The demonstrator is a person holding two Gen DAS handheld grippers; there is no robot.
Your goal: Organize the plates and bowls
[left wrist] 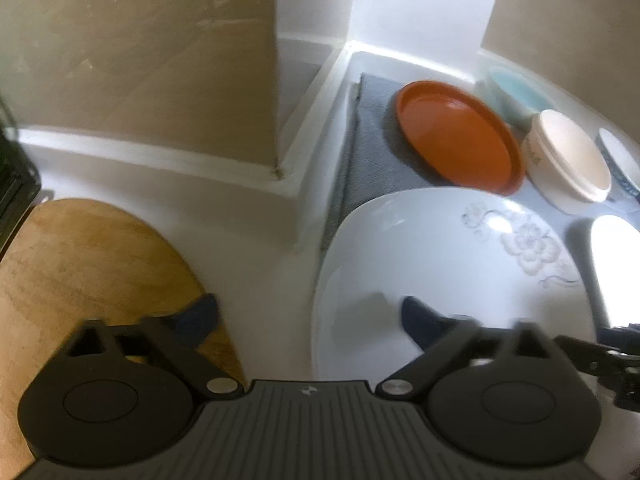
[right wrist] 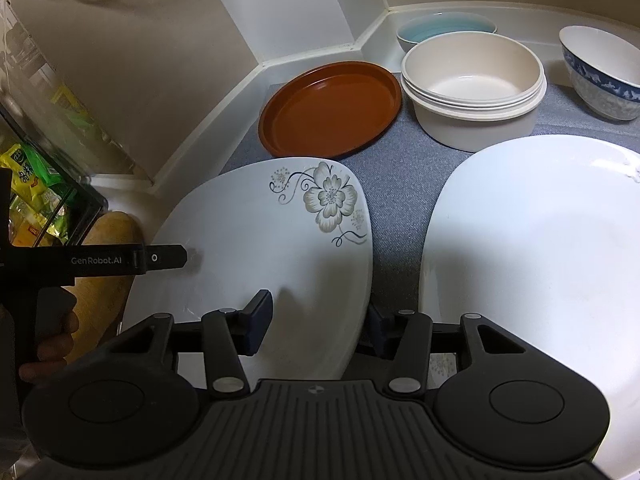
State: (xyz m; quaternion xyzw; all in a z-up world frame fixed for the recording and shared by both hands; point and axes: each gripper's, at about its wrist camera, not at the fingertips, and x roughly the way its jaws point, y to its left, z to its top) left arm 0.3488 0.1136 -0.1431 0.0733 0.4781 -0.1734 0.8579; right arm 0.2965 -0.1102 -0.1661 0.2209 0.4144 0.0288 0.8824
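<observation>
A white square plate with a flower print [left wrist: 448,256] [right wrist: 256,232] lies half on the grey mat [right wrist: 400,168], its left part over the white counter. My left gripper [left wrist: 308,318] straddles its left rim, one finger over the plate and the other over a wooden board [left wrist: 88,264], jaws apart. One of its fingers [right wrist: 168,258] shows from the side in the right wrist view. My right gripper [right wrist: 318,324] straddles the plate's near right corner, one finger above the plate and the other past its edge. No pad visibly presses on the plate. A second white plate [right wrist: 540,260] lies to the right.
At the back of the mat are an orange plate [right wrist: 328,112], stacked cream bowls [right wrist: 472,92], a teal bowl [right wrist: 444,28] and a blue-patterned bowl [right wrist: 600,76]. White walls box in the corner. A black rack of snack packets [right wrist: 36,184] stands left, where a hand [right wrist: 52,344] grips the left tool.
</observation>
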